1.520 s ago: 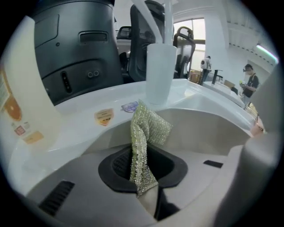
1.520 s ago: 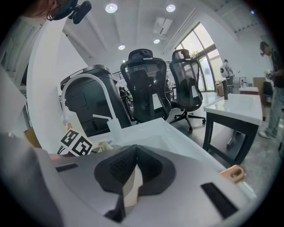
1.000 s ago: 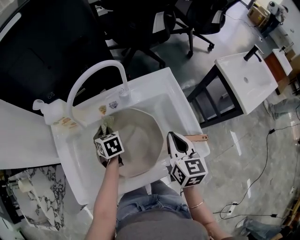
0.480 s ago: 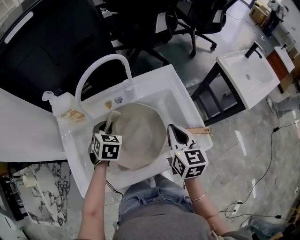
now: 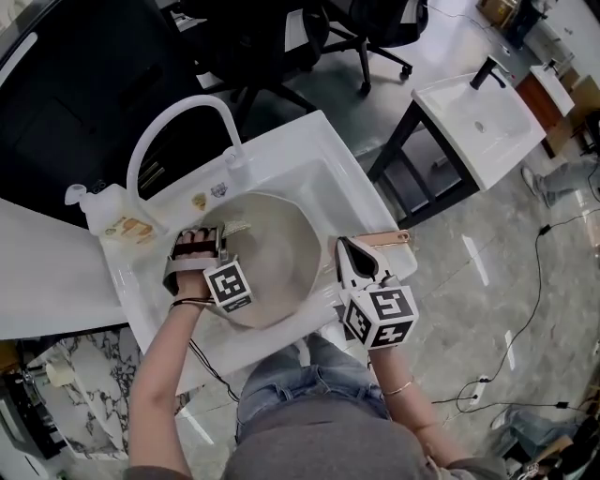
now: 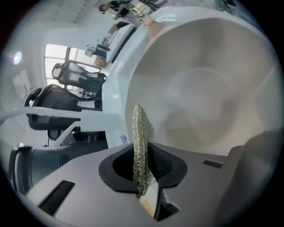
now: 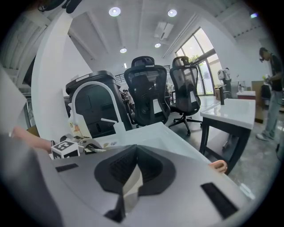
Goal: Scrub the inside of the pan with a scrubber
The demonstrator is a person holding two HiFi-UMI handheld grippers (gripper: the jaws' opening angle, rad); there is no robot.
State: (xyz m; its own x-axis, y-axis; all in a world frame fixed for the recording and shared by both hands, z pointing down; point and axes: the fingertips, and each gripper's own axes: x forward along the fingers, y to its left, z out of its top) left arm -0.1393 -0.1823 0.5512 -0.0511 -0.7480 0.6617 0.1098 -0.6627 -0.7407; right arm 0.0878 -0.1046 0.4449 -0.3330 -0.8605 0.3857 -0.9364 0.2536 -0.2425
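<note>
Workshop-type room: glossy grey floor (image 5: 487, 300), black office chairs (image 5: 347, 28) at the back. Up front is a white sink (image 5: 314, 164) with an arched white faucet (image 5: 169, 122). A second basin (image 5: 483, 122) on a black frame stands well apart to the right.

Sitting in the sink bowl is the pan (image 5: 281, 258), pale inside, its handle (image 5: 392, 238) sticking out over the sink's right rim.

At the pan's left edge, the left tool (image 5: 223, 240) is clenched on the scrubber (image 6: 141, 142). That's a thin metallic mesh pad, pinched edge-on between the jaws and poking out past the tips toward the pan's inner wall. The left gripper view puts the pad's free end up near the rim; can't tell if it actually touches the wall.

On the pan's right side, the right tool (image 5: 351, 253) sits just beside the handle. Its jaws are closed together with nothing visible between them in the right gripper view, and the handle's end shows off to their lower right. Can't tell whether the tool's body rests on the handle.

One labelled bottle (image 5: 108, 211) stands on the sink's back-left corner.
</note>
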